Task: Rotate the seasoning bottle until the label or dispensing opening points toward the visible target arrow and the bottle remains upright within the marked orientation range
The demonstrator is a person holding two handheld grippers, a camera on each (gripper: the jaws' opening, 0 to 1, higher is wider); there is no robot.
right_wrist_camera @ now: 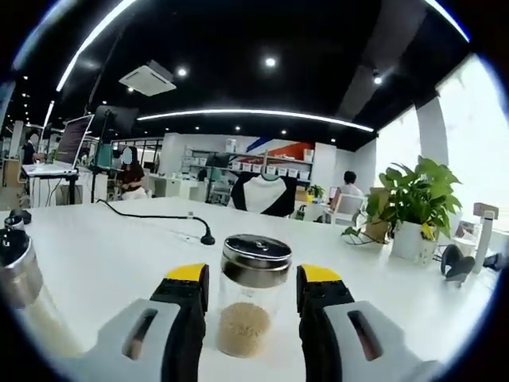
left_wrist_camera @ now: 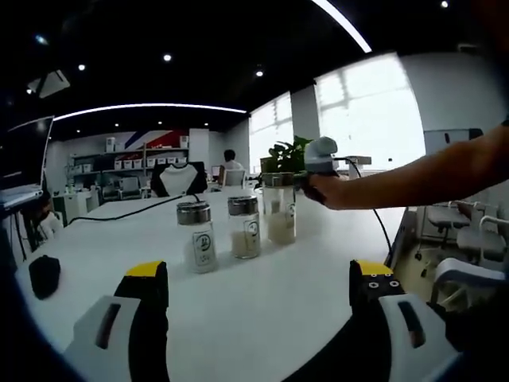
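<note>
Three glass seasoning bottles with metal lids stand in a row on the white table (left_wrist_camera: 262,318): left bottle (left_wrist_camera: 197,236), middle bottle (left_wrist_camera: 244,227), right bottle (left_wrist_camera: 278,208). My left gripper (left_wrist_camera: 260,290) is wide open, well short of them, with nothing between its jaws. A hand brings my right gripper (left_wrist_camera: 296,185) in from the right at the right bottle's top. In the right gripper view that bottle (right_wrist_camera: 253,318), partly filled with beige grains, stands upright between the jaws of my right gripper (right_wrist_camera: 253,278). A thin gap shows on each side of the bottle.
A black cable (right_wrist_camera: 159,215) runs across the table behind the bottle. A potted plant (right_wrist_camera: 413,207) stands at the right. Another bottle (right_wrist_camera: 16,270) sits blurred at the left edge. A black object (left_wrist_camera: 44,274) lies at the table's left. Chairs (left_wrist_camera: 469,239) stand beyond the right edge.
</note>
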